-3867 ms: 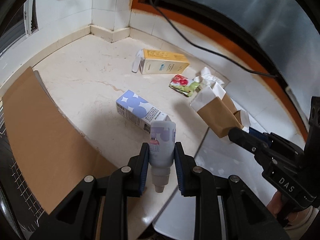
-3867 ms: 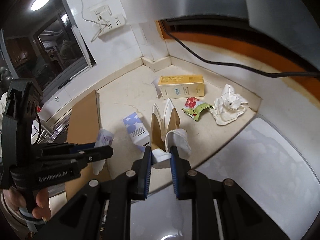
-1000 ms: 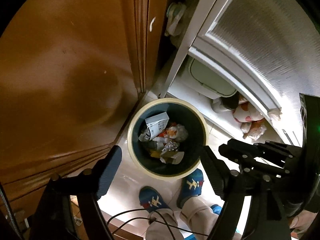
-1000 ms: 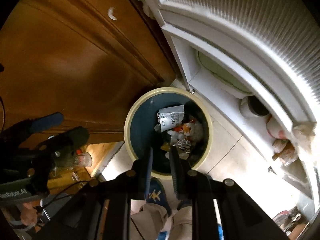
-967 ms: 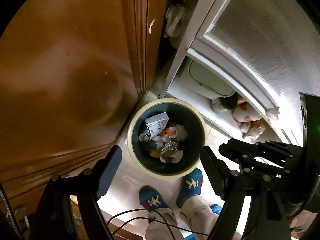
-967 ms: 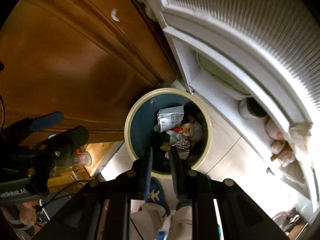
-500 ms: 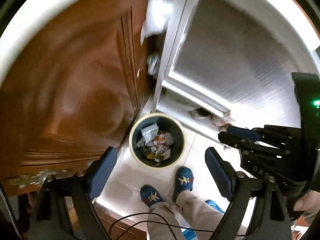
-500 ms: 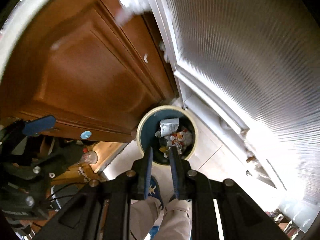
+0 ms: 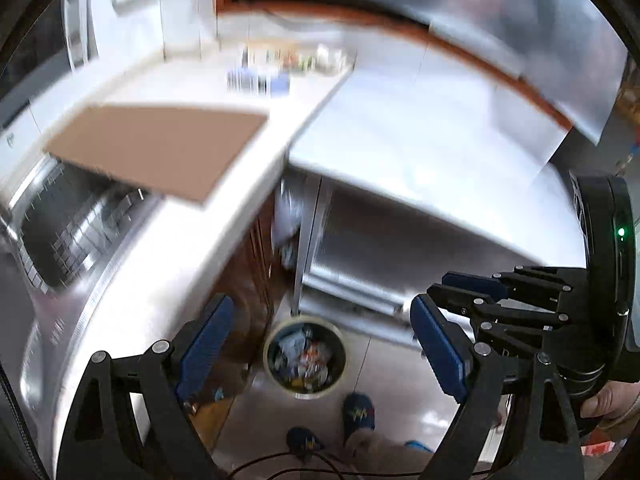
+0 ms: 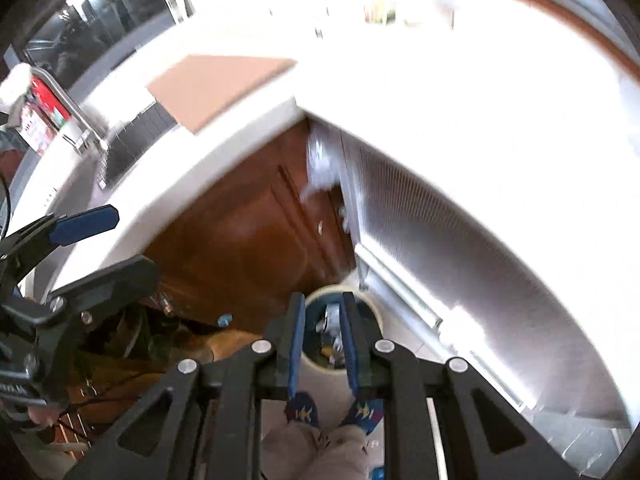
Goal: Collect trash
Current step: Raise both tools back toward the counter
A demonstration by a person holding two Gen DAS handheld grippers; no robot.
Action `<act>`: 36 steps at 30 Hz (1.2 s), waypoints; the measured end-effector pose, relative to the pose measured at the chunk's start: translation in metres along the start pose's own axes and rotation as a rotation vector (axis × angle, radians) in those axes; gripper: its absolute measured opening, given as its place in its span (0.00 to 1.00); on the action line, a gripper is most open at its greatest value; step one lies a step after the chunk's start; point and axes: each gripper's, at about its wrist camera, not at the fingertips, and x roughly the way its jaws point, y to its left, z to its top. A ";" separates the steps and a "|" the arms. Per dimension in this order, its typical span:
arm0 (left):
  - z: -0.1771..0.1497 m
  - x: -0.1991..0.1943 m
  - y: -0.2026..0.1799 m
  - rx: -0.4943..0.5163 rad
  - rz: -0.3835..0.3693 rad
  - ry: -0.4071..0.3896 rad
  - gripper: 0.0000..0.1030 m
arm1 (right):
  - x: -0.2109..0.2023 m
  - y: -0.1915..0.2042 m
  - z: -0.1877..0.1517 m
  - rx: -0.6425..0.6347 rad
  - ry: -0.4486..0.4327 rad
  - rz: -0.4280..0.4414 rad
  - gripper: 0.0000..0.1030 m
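Observation:
The round trash bin (image 9: 306,356) with a cream rim stands on the floor far below, full of mixed wrappers and cartons. My left gripper (image 9: 320,344) hangs high above it, its jaws spread wide and empty. In the right wrist view the bin (image 10: 374,314) shows behind my right gripper (image 10: 322,344), whose blue pads (image 10: 297,344) stand narrowly apart with nothing between them. At the far back of the white counter (image 9: 224,216) lie several blurred pieces of trash (image 9: 260,78). Each gripper shows in the other's view: right gripper (image 9: 460,292), left gripper (image 10: 80,240).
A brown cardboard sheet (image 9: 160,148) lies on the counter beside a sink with a metal rack (image 9: 68,228). A wooden cabinet door (image 10: 240,248) and a ribbed white panel (image 10: 460,240) stand below the counter. The person's blue slippers (image 9: 358,412) are by the bin.
Both grippers rose from close above the bin to above the counter edge, so the bin looks much smaller and the counter has come into view. The left jaws spread slightly wider.

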 end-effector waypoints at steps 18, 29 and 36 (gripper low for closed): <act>0.091 -0.110 0.005 0.083 0.050 -0.277 0.89 | -0.107 0.033 0.080 0.037 -0.307 -0.035 0.17; 0.137 -0.114 0.034 0.039 0.056 -0.362 0.91 | -0.111 0.009 0.136 0.095 -0.335 -0.030 0.22; 0.179 -0.083 0.060 -0.068 0.080 -0.346 0.94 | -0.088 -0.029 0.181 0.086 -0.336 -0.004 0.27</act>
